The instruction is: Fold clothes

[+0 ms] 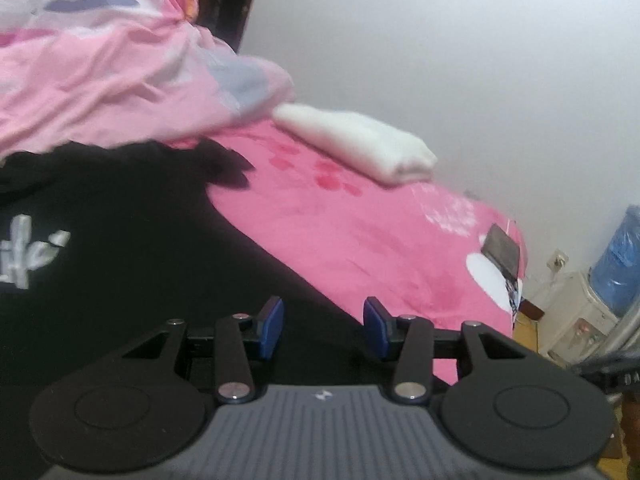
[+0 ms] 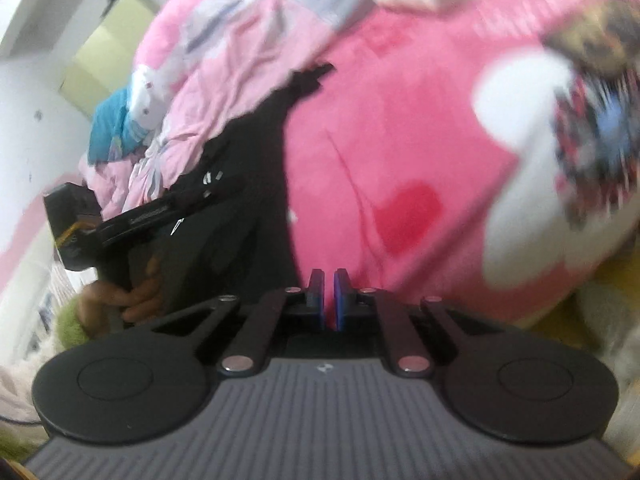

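L gripper (image 1: pixel 323 330) half-open over black shirt (image 1: pixel 132 248), nothing gripped; R gripper (image 2: pixel 328 300) closed, empty, shirt just left.

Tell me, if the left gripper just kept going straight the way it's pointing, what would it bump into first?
Most likely the black garment: the left gripper points slightly downward, its open jaws right over that dark cloth near its edge. The pink bedcover begins just beyond; blur makes depth uncertain.

Free: I see bare pink sheet (image 1: pixel 340 224) mid-frame.
Blocked: quilt (image 1: pixel 100 72) upper left; white towel (image 1: pixel 360 140) beyond.
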`<action>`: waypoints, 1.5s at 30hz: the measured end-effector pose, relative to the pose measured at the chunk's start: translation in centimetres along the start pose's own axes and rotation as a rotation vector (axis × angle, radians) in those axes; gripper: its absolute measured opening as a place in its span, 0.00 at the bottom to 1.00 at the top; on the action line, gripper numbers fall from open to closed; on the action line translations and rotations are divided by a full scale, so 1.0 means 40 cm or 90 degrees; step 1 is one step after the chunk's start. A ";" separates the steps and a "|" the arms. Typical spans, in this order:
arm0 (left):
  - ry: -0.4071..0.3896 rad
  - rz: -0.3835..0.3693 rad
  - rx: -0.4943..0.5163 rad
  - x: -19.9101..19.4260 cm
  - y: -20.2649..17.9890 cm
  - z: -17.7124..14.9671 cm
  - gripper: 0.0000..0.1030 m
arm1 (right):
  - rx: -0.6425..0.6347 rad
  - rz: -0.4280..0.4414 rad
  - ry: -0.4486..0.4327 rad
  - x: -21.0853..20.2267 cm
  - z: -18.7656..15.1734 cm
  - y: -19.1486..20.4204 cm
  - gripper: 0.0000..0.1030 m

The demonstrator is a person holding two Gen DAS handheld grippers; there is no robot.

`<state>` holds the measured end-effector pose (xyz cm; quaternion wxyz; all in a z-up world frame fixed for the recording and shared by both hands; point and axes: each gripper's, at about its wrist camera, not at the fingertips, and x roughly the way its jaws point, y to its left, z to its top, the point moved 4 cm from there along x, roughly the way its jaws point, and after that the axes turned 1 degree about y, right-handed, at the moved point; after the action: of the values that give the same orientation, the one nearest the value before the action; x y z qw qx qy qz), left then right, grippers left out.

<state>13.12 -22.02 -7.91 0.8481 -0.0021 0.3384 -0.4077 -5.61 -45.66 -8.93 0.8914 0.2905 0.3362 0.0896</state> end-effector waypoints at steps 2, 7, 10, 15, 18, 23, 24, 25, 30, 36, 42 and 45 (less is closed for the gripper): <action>0.011 -0.002 -0.009 -0.039 0.010 -0.014 0.45 | -0.064 0.011 -0.001 0.027 0.025 0.052 0.05; 0.066 -0.014 -0.017 -0.104 0.016 -0.091 0.45 | -0.174 0.042 0.046 0.149 0.039 0.136 0.05; 0.087 -0.042 -0.022 -0.141 0.009 -0.151 0.45 | -0.133 0.012 0.087 0.173 0.017 0.084 0.04; 0.100 -0.067 -0.036 -0.195 0.009 -0.220 0.45 | -0.105 -0.023 0.070 0.092 0.009 0.083 0.05; 0.100 -0.070 -0.041 -0.217 0.010 -0.242 0.45 | -0.135 -0.018 0.045 0.102 0.033 0.134 0.05; 0.098 -0.068 -0.054 -0.243 0.010 -0.252 0.45 | -0.235 -0.055 0.023 0.222 0.076 0.194 0.05; 0.099 -0.069 -0.052 -0.246 0.008 -0.254 0.45 | -0.257 -0.059 0.030 0.245 0.076 0.197 0.05; 0.100 -0.070 -0.051 -0.247 0.008 -0.255 0.45 | -0.268 -0.054 0.038 0.263 0.076 0.197 0.05; 0.106 -0.077 -0.055 -0.249 0.013 -0.265 0.44 | -0.167 -0.047 0.023 0.274 0.120 0.086 0.00; 0.114 -0.083 -0.054 -0.252 0.016 -0.266 0.44 | -0.109 0.043 -0.003 0.226 0.144 0.064 0.03; 0.121 -0.078 -0.057 -0.246 0.013 -0.262 0.45 | -0.111 0.074 0.049 0.342 0.167 0.060 0.00; 0.125 -0.076 -0.053 -0.248 0.010 -0.263 0.45 | -0.065 0.067 0.025 0.352 0.206 0.012 0.00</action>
<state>2.97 -12.01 -10.46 0.7841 -0.0173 0.4359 -0.4415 10.44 -44.03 -11.37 0.8921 0.2605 0.3330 0.1593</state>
